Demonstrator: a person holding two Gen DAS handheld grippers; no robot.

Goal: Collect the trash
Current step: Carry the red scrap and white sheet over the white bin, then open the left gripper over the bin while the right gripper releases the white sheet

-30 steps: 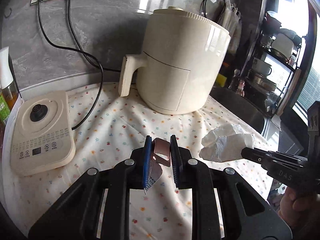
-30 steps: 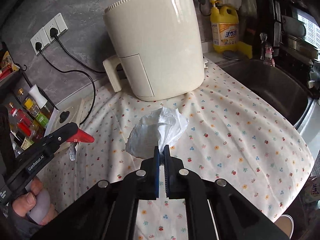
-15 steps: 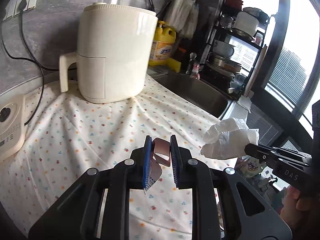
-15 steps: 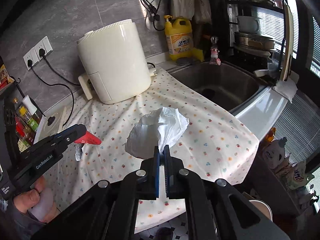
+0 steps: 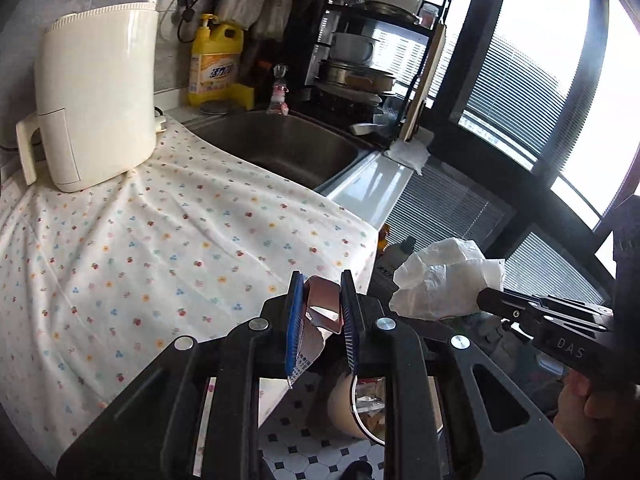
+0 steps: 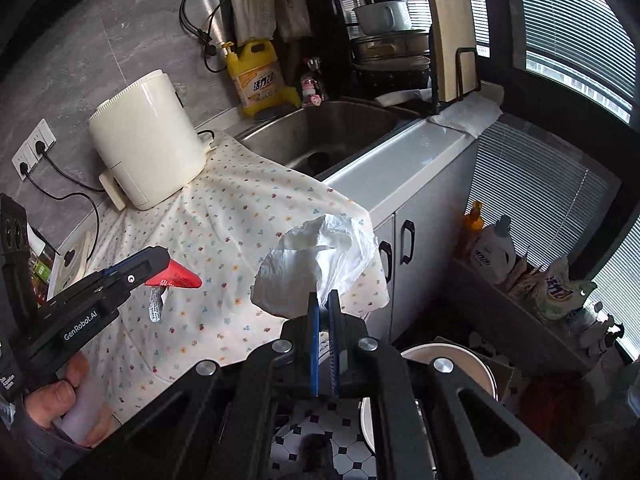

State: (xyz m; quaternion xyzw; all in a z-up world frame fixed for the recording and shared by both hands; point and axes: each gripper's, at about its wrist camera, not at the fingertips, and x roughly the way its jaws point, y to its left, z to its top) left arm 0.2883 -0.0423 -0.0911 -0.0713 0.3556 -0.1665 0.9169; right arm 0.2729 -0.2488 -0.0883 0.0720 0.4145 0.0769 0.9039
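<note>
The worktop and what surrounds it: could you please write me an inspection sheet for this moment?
Surface: floral cloth covers the worktop, draped over its edge.
Job's things: red wrapper and crumpled tissue, both held; bin on the floor below.
Clutter: air fryer, detergent bottle.
Grippers: left hand-held gripper shut on the wrapper; right hand-held gripper shut on the tissue.
Cables: black cords from wall sockets.
Surroundings: sink, dish rack, window blinds.

Grey marble wall (image 6: 100, 40), blinded windows (image 6: 560, 20), tiled floor (image 6: 320, 440).
</note>
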